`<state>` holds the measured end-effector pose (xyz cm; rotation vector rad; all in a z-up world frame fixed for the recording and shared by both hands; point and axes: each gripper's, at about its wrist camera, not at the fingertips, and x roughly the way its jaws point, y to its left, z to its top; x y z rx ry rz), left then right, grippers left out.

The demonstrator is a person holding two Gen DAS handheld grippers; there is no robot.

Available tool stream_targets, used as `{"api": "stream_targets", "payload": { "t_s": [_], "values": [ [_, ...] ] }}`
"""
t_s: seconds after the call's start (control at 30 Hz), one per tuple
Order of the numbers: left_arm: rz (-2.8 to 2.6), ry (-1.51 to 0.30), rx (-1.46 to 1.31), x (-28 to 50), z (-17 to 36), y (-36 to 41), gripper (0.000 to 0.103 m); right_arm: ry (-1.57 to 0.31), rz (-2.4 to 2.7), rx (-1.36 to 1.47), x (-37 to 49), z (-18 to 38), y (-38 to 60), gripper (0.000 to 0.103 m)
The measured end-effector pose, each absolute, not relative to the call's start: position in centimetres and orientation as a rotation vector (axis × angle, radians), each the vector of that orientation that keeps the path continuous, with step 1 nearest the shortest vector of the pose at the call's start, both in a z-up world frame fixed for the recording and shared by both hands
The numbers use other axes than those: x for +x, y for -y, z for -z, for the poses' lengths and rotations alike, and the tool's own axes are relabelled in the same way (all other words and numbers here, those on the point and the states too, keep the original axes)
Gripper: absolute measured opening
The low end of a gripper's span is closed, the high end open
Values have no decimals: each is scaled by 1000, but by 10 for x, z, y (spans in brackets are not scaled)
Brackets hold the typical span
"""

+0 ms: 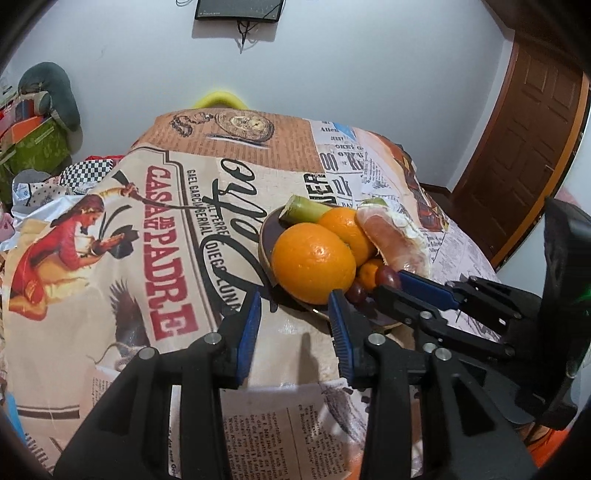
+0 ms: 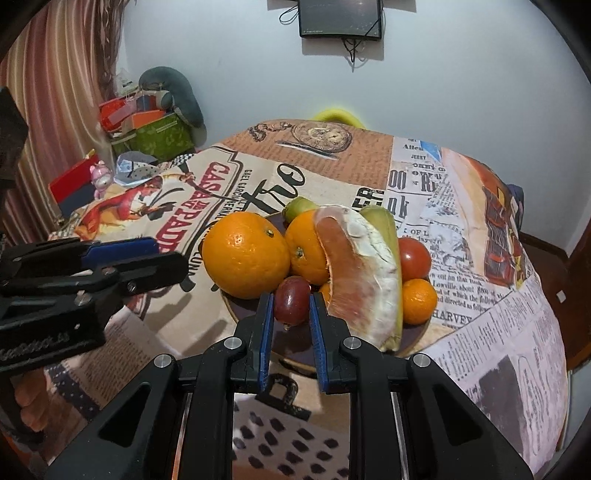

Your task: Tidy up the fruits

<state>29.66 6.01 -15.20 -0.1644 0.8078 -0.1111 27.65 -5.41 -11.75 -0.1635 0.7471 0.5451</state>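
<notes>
A dark plate (image 2: 413,334) on the printed tablecloth holds a big orange (image 2: 245,254), a second orange (image 2: 304,251), a pomelo wedge (image 2: 360,273), a tomato (image 2: 413,258), a small mandarin (image 2: 419,301) and a green fruit (image 2: 297,206). My right gripper (image 2: 291,306) is shut on a red grape (image 2: 291,301) at the plate's near edge. My left gripper (image 1: 295,306) is open and empty, just in front of the big orange (image 1: 314,258) and the plate (image 1: 266,236). The right gripper (image 1: 402,282) also shows in the left wrist view, at the grapes (image 1: 356,291).
The table (image 1: 129,258) is covered by a newspaper-print cloth. Boxes and a grey cushion (image 2: 173,92) are piled at the back left. A wooden door (image 1: 517,155) stands at the right. A dark screen (image 2: 340,18) hangs on the wall. A yellow object (image 2: 336,112) sits behind the table.
</notes>
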Motion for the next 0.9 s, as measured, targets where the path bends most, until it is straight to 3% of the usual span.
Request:
{"api": "stream_targets", "payload": {
  "t_s": [0.03,0.1,0.17,0.47,0.9],
  "values": [
    [111,-809,-163,297,153,-60,38,-755,-543,-168,278,119,53,22],
    [112,-812,-164,296,154,-60,38,-757,-532,-169,279,120,52,37],
    [111,-811,-168,296,154,-60,38,-753,-537,-160,278,118,54,41],
    [98,-739,-172,272,120,-58,38,-679,-516,-129,255,82,77,41],
    [86,-463,-115,167,3,-37,38,-433,-497,-41,167,-25,119,41]
  ]
}}
